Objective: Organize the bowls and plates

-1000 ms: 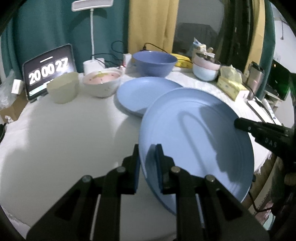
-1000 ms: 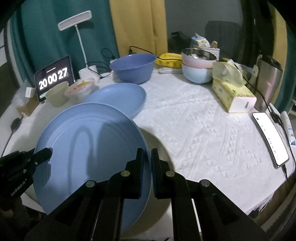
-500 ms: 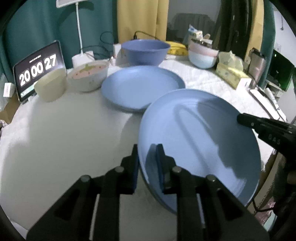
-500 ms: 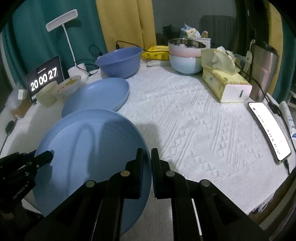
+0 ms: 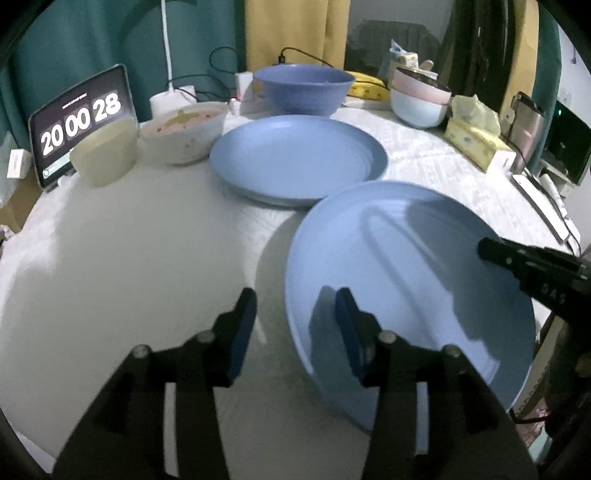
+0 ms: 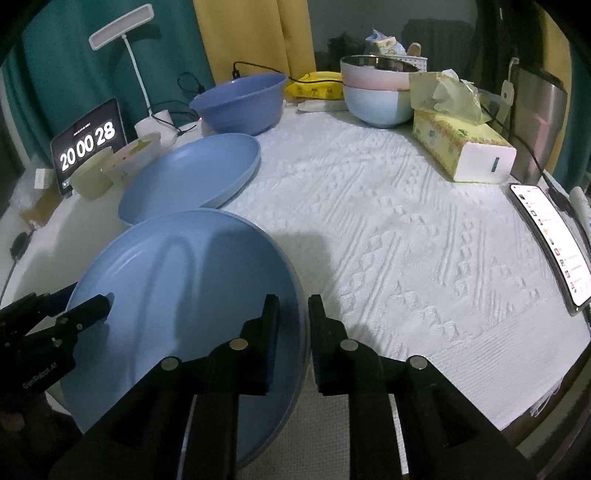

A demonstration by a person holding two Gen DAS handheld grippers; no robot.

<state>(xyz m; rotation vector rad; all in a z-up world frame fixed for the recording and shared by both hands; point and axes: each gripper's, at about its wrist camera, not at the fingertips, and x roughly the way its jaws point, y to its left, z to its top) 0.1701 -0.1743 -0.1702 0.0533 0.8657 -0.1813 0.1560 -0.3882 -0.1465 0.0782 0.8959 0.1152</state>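
A large light-blue plate is held tilted over the table's near edge. My left gripper is open, its jaws spread on either side of the plate's left rim. My right gripper is shut on the plate's right rim. A second blue plate lies flat on the white tablecloth just beyond. Behind it stand a dark blue bowl, a white patterned bowl and a cream cup.
A pink and pale-blue bowl stack, a tissue box, a steel flask and a phone sit at the right. A tablet clock and a lamp stand at the back left.
My left gripper has opened and let go of the plate's rim. The right gripper still holds the plate. Both views have moved closer to the second plate.
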